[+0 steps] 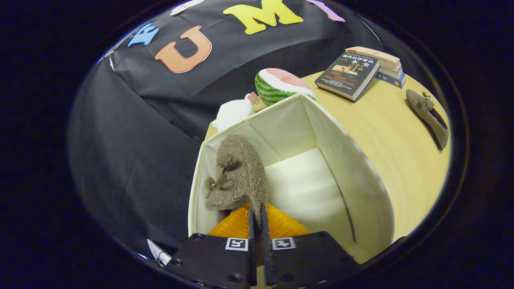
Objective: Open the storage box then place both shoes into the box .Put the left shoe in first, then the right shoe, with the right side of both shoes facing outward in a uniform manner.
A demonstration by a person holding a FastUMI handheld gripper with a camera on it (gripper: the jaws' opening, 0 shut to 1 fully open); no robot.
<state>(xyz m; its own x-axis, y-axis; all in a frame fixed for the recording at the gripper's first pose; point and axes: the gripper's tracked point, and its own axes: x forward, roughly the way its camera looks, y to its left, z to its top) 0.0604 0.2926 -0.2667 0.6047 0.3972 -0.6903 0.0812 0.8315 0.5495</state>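
The table (385, 132) carries everything, with the open box (353, 168) nearest, its lid out of the way so shoes can drop in. Inside, against the box's wall on the booth side, hangs a fuzzy shoe (237, 172), pinched at its edge by the gripper (255, 216), whose fingers are nearly together on it; likely this is the left shoe going in first. The other shoe (429, 116) waits well apart on the table, beyond the box. Books (355, 72) and a toy watermelon (279, 85) sit behind.

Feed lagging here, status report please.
Gripper shut on fuzzy shoe, inside open storage box. Second shoe on table. Nothing blocking.
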